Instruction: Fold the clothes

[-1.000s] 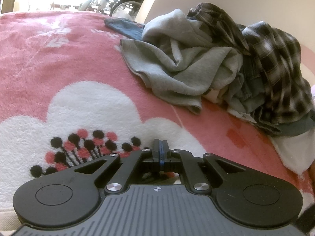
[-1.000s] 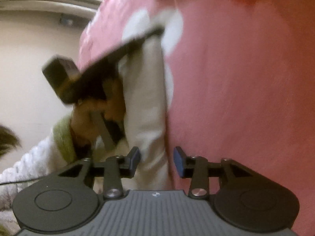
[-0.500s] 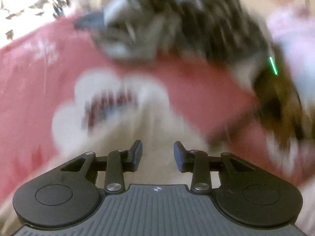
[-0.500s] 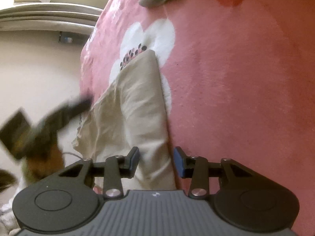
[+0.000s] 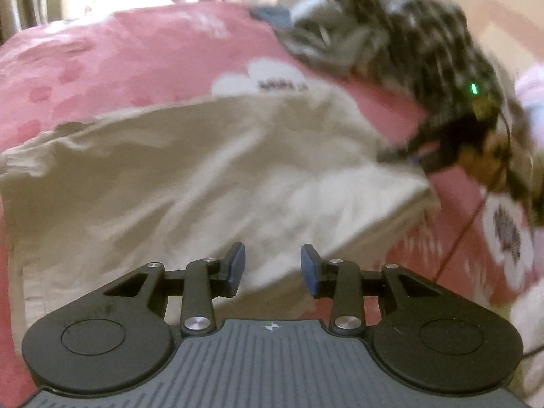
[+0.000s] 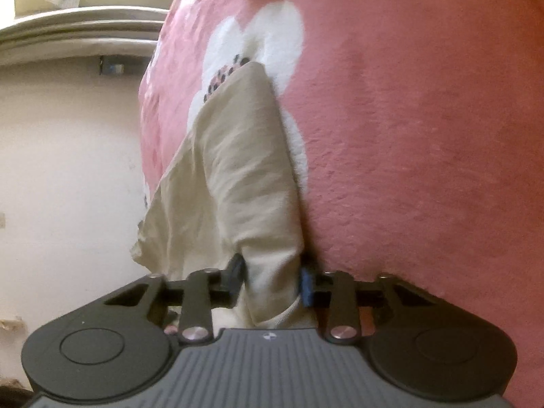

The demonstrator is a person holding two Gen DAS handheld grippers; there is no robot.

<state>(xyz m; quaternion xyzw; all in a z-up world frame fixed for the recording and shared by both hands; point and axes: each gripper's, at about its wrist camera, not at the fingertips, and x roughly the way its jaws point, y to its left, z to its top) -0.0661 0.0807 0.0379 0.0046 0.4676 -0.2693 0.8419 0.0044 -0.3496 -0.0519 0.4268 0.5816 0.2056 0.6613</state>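
My right gripper [image 6: 272, 280] has just been closing and now pinches the beige garment [image 6: 238, 176] at its near edge. My left gripper [image 5: 272, 268] hangs open above it. The soft, light cloth lies on the pink blanket [image 6: 425, 136]; I judge corners give the best hold.

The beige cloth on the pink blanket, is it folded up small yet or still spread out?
Still mostly spread out. The beige cloth lies wide and wrinkled across the pink blanket, with one end bunched between the right tongs.

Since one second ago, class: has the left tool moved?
Yes. The left tool, jaws open, pulled back from the clothes pile; the white flower once beside it now lies far ahead, with beige garment between.
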